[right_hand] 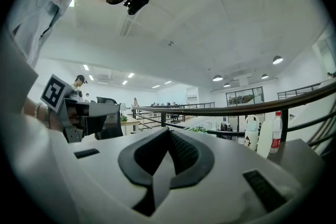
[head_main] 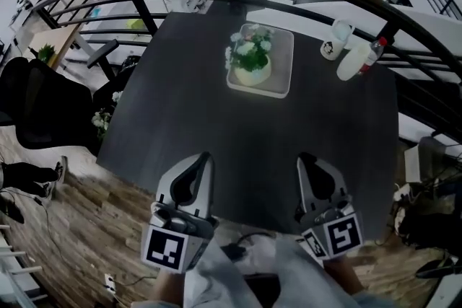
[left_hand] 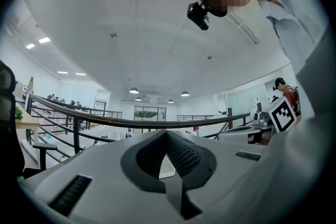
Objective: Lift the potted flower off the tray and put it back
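Potted flower (head_main: 251, 58) sits upright in the tray (head_main: 283, 83), toward the tray's left side. The tray is at the far middle of the dark worktop (head_main: 216, 119), so the pot is in its start place and no lift has begun, I'd judge.

Left gripper (head_main: 206, 156) and right gripper (head_main: 303, 156) are at the near edge of the worktop, side by side, both pointing level toward the tray and well apart from it. Both pairs of fingers are clenched together with nothing between them (each gripper view shows the pads meeting at the tip). Likely just a carry pose for the approach. They'd need to spread before taking the pot.

The grippers flank the pot's line evenly, which suits a two-sided grab or lets either hand go in.

A mug (head_main: 336, 40), a white container (head_main: 352, 60) and a red-labelled bottle (head_main: 372, 54) stand at the far right corner, near the tray's right side. The right gripper should stay clear of them on the reach.
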Tool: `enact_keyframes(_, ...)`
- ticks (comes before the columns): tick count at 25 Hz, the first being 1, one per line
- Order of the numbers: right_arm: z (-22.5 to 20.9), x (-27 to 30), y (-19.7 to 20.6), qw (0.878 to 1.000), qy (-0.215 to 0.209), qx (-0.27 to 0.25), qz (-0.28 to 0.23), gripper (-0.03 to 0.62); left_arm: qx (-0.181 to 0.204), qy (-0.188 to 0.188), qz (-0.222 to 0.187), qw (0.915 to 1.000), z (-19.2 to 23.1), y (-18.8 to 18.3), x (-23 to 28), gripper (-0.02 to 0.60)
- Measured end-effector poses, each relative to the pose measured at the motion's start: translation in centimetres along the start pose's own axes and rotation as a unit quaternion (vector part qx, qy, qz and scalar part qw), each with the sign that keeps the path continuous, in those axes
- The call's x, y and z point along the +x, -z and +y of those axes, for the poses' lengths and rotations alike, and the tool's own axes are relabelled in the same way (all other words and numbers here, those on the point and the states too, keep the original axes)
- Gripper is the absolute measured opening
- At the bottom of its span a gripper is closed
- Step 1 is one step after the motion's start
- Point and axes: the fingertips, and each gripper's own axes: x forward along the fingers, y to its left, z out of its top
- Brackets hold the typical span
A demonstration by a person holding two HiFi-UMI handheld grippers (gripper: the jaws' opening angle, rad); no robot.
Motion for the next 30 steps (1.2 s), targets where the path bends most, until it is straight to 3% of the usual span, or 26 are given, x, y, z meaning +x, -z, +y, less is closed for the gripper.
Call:
enact_keyframes(12, -1.2, 2.3, 1.0, 0.998, 0.064, 0.013, 0.006, 0.003, 0.004, 0.071, 0.010, 0.9974, 2.4, 1.0, 5.9, -0.002)
enact_keyframes(19, -1.4, 3.5, 0.9, 0.995, 0.092, 0.022, 0.014, 0.003, -0.014, 0.103, 0.025, 0.9943, 4.0, 2.7, 9.7, -0.002)
enact_keyframes(27, -3.1, 4.8, 1.1, 0.992, 0.122, 0.026, 0.031, 0.003, -0.013, 0.135, 0.065, 0.9887, 4.7, 6.1, 14.3, -0.005)
enact_keyframes(30, -3.6, 5.2, 1.3, 0.990, 0.130, 0.027, 0.037, 0.003, -0.005, 0.139, 0.082, 0.9870, 4.9, 7.6, 15.9, 0.031)
